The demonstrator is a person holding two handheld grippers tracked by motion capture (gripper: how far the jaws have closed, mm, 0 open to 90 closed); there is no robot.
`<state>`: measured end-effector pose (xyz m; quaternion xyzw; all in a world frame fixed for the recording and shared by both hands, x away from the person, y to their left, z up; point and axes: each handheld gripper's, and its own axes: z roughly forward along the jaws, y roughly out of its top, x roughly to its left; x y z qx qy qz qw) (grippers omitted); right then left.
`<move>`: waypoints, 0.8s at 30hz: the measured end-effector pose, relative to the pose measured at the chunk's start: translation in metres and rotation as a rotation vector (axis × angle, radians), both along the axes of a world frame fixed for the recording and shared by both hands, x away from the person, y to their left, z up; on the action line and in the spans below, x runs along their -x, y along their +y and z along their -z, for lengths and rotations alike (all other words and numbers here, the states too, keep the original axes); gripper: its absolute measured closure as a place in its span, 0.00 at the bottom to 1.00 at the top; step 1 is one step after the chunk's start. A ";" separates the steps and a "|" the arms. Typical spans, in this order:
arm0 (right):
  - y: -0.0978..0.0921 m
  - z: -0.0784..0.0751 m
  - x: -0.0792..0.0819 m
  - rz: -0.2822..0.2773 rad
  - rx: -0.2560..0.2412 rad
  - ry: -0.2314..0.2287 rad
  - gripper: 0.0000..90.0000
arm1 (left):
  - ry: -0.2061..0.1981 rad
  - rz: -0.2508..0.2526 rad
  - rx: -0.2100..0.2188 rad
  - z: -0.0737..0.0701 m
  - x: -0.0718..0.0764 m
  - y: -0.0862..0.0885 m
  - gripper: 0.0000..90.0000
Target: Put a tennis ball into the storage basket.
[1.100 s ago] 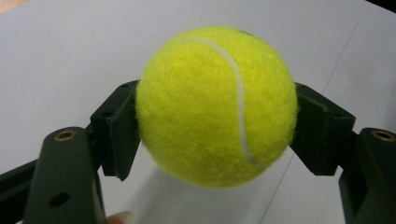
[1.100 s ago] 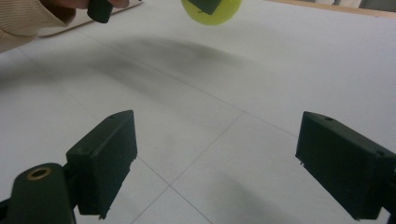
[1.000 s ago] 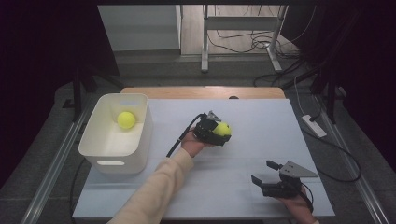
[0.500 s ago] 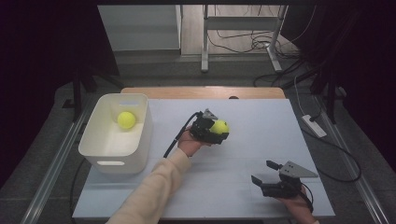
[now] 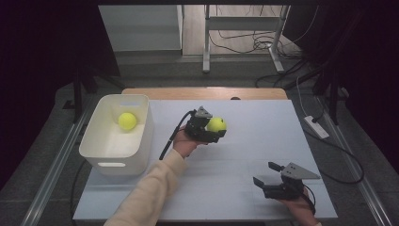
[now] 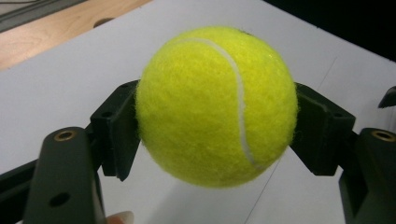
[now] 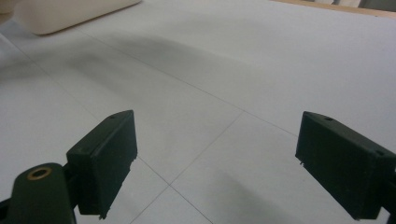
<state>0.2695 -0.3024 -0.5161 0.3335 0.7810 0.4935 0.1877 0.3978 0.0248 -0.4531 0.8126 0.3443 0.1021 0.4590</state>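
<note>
Above the middle of the white table [image 5: 244,188], the tennis ball [image 5: 217,124] sits clamped between the left gripper [image 5: 212,131]'s jaws, and it has drifted a touch leftward over the last second, toward the white bin [image 5: 141,136]. A second ball [image 5: 127,120] lies inside that bin. Between held ball and bin rim, bare tabletop. Down at the near right, the right gripper [image 5: 266,174] hasn't budged, jaws wide apart with nothing between them, close to the table's front edge
</note>
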 end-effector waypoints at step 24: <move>0.000 0.000 0.000 0.004 0.002 0.000 0.14 | -0.074 -0.010 0.061 -0.029 0.019 0.027 0.30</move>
